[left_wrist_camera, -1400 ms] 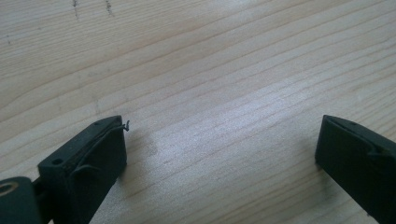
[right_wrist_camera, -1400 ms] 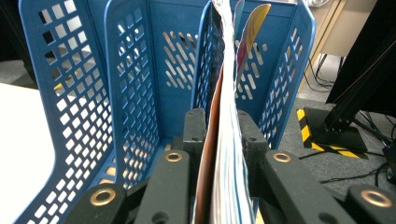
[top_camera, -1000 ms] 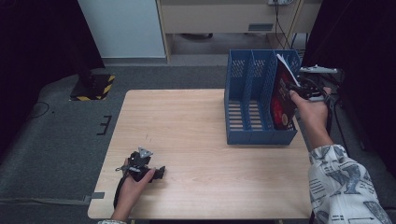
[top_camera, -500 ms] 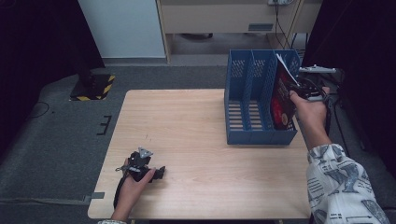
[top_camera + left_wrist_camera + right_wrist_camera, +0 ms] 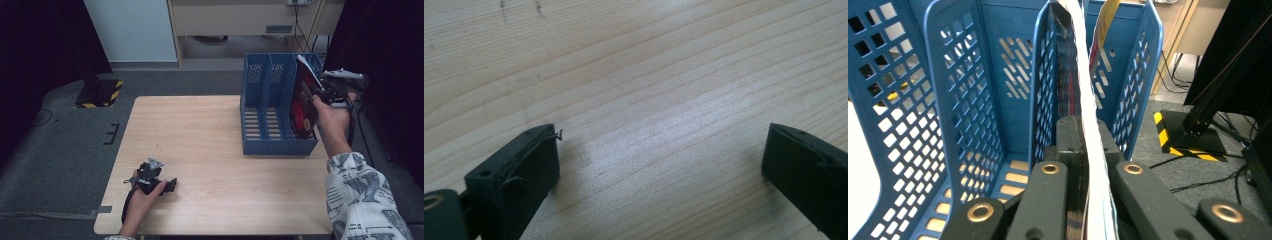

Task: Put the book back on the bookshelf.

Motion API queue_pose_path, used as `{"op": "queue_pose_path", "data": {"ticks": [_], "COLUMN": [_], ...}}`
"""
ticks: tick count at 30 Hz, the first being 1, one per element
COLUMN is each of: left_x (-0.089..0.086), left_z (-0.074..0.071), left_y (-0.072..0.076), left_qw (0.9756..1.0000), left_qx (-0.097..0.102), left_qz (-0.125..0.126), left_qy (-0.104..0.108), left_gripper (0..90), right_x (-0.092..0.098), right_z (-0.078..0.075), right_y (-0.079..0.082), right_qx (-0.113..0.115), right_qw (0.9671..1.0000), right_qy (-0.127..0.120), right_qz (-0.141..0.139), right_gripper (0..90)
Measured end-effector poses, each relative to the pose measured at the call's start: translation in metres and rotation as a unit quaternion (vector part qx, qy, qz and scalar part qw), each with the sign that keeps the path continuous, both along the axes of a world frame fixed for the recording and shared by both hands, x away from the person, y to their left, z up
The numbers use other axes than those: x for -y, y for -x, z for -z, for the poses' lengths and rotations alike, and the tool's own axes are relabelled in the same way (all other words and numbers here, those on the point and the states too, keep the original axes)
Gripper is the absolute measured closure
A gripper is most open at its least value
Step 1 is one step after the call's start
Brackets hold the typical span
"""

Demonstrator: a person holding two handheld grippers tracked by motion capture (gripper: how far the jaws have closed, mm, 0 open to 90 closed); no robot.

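At the blue file rack's (image 5: 272, 145) rightmost slot, right gripper (image 5: 327, 92) clamps the book (image 5: 302, 102) upright, long axis vertical, tilted slightly.

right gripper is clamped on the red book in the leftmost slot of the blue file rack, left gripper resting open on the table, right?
Not the leftmost slot. The high view shows the red book in the rightmost slot of the blue file rack. The right gripper is clamped on it; the left gripper rests open.

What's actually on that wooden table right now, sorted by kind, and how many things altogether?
Blue file rack with three compartments: 1
Book with a red and black cover, standing in the rack's rightmost compartment: 1
Hand-held grippers: 2, the left gripper resting open on the table, the right gripper clamped on the book
Total: 4
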State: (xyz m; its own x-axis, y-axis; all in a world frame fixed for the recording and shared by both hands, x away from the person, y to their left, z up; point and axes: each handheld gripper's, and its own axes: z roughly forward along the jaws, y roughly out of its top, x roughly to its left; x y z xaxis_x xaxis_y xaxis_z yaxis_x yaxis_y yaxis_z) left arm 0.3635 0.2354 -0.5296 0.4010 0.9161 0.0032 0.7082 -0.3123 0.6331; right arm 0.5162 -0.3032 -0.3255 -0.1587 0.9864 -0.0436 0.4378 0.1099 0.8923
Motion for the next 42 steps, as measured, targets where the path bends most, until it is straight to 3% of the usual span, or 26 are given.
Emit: {"op": "queue_pose_path", "data": {"ticks": [13, 20, 32, 42], "left_x": [0.000, -0.001, -0.001, -0.001], "left_z": [0.000, 0.000, 0.000, 0.000], "left_y": [0.001, 0.001, 0.001, 0.001], "left_qw": [1.0000, 1.0000, 1.0000, 1.0000], "left_qx": [0.001, 0.000, 0.001, 0.001], "left_qz": [0.002, 0.002, 0.002, 0.002], "left_qy": [-0.002, -0.002, -0.002, -0.002], "left_gripper": [1.4, 1.3, 1.3, 1.3], "right_x": [0.000, -0.002, -0.004, -0.006], "right_z": [0.000, -0.003, 0.001, 0.002], "right_y": [-0.015, -0.021, -0.028, -0.030], "right_qx": [-0.003, -0.005, -0.008, -0.007], "right_qw": [0.9995, 0.9989, 0.9984, 0.9979], "right_qy": [0.014, 0.029, 0.026, 0.041], "right_qz": [0.029, 0.037, 0.049, 0.049], "right_gripper": [87.2, 87.2, 87.2, 87.0]}}
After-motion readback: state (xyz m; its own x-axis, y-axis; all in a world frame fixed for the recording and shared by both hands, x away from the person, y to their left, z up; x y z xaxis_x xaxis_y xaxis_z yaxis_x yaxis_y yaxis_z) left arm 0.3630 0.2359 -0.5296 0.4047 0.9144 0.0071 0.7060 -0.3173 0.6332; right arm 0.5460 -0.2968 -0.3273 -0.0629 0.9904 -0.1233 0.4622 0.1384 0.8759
